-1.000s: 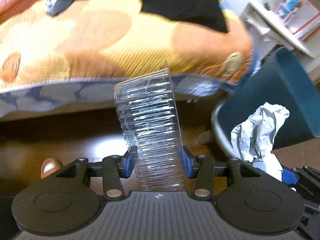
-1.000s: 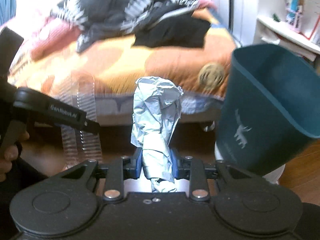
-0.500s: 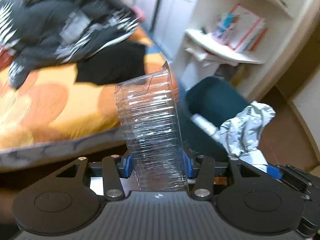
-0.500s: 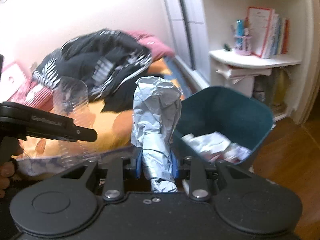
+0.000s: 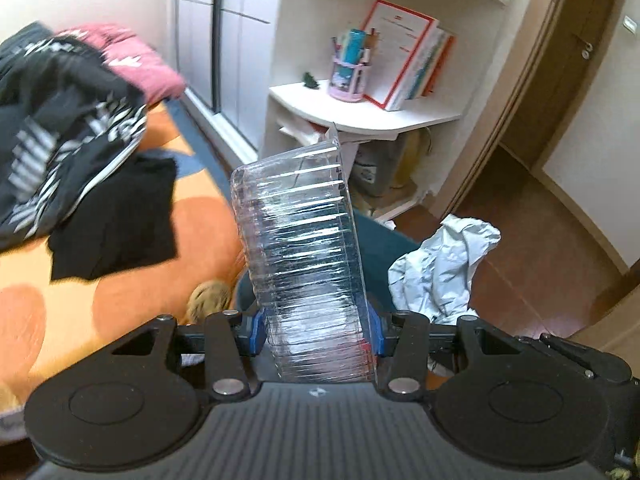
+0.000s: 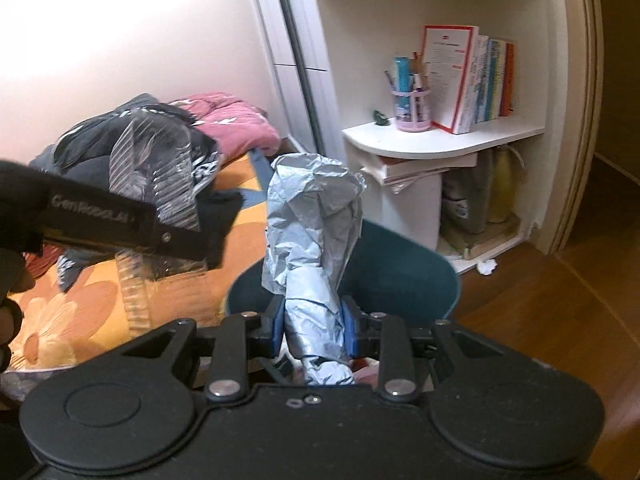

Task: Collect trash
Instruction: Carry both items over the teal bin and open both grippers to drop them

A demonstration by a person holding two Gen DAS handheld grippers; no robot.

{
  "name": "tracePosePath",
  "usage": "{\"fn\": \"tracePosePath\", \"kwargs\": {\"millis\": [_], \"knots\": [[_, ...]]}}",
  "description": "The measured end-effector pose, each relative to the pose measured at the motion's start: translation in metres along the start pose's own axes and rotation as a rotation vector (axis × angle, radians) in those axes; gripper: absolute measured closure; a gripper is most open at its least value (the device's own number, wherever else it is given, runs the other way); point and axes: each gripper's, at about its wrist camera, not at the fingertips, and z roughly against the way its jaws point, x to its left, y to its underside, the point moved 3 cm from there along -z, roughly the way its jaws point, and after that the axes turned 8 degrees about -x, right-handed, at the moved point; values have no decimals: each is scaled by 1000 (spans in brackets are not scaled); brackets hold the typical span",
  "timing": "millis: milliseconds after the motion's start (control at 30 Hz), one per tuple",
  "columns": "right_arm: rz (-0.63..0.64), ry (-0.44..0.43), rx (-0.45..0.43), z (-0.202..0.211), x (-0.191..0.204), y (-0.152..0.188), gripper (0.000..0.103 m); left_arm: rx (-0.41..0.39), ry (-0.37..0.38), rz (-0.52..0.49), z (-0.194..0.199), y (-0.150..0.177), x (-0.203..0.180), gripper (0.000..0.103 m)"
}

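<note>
Left gripper jaws clamp a clear ribbed plastic container, long axis upright. Right gripper jaws clamp crumpled silver-grey paper, upright, above the dark teal bin.

Bin contents mostly hidden (clothes blurred).

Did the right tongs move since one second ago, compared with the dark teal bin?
Yes. The right tongs, shut on crumpled paper, rose from beside the bin's wall to above the teal bin opening.

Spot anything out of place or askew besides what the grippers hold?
Yes. A small crumpled white scrap lies on the wood floor at the foot of the white shelf unit, outside the teal bin. Papers under the lower shelf jut out unevenly.
</note>
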Motion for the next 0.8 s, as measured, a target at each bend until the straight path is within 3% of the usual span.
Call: {"fn": "tracePosePath", "kwargs": {"millis": [300,500,800], "knots": [[-23,54,87,-48,-25,9,75,95,3,-58,-75,-19,-27,56],[-15,51,193,-85,-27,32,75,203,-16,-85,-123,-4,-26,56],[-9,75,270,-112,-28,52,71,331,-59,-144,-171,26,-18,55]]}}
